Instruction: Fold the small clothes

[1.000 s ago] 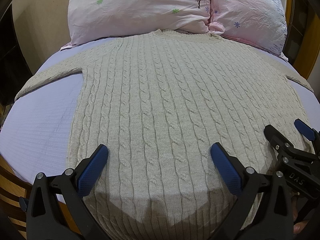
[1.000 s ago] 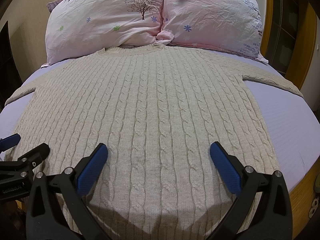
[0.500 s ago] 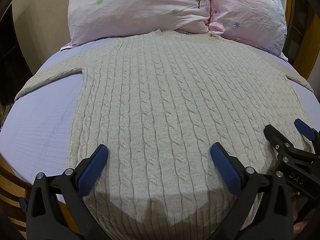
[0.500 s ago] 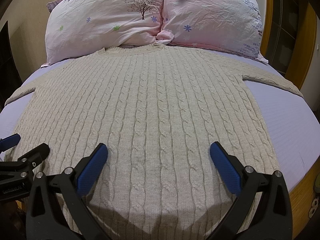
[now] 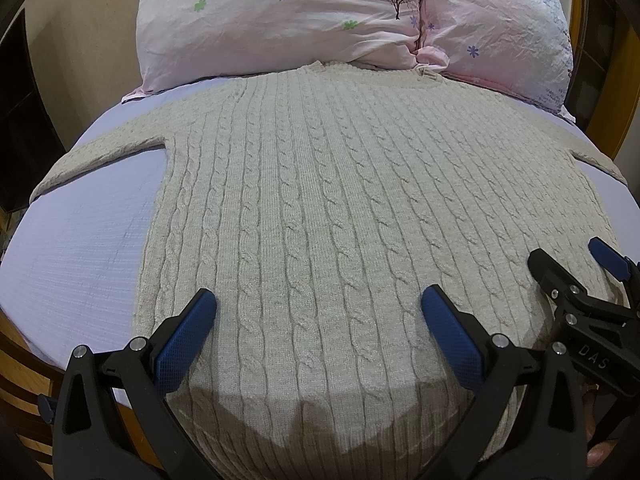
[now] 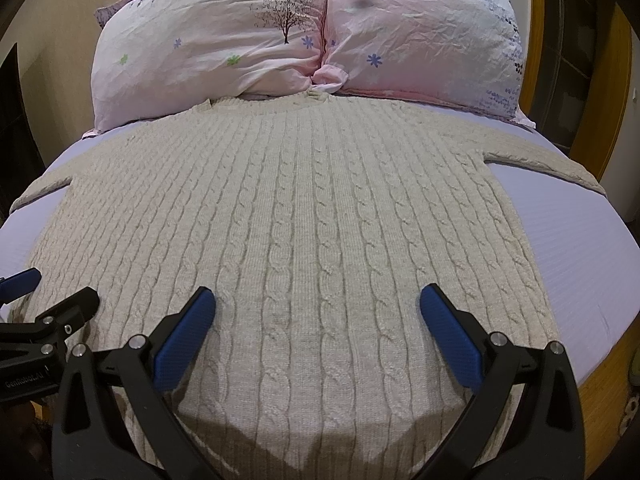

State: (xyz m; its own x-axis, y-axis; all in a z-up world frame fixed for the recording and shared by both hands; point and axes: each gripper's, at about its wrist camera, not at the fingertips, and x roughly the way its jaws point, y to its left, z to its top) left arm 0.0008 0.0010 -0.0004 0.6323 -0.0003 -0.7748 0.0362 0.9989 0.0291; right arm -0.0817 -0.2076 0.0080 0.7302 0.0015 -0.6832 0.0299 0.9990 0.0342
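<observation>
A beige cable-knit sweater (image 5: 328, 208) lies flat on the bed, neck toward the pillows, sleeves spread to both sides; it also fills the right wrist view (image 6: 304, 216). My left gripper (image 5: 318, 312) is open and empty, hovering over the sweater's lower left part near the hem. My right gripper (image 6: 318, 312) is open and empty over the lower right part. The right gripper shows at the right edge of the left wrist view (image 5: 576, 276); the left gripper shows at the left edge of the right wrist view (image 6: 44, 300).
The bed has a lavender sheet (image 5: 76, 240), also seen in the right wrist view (image 6: 576, 240). Two pink floral pillows (image 5: 280, 16) (image 6: 420, 36) lie at the head. A wooden bed frame (image 6: 600, 392) runs along the edges.
</observation>
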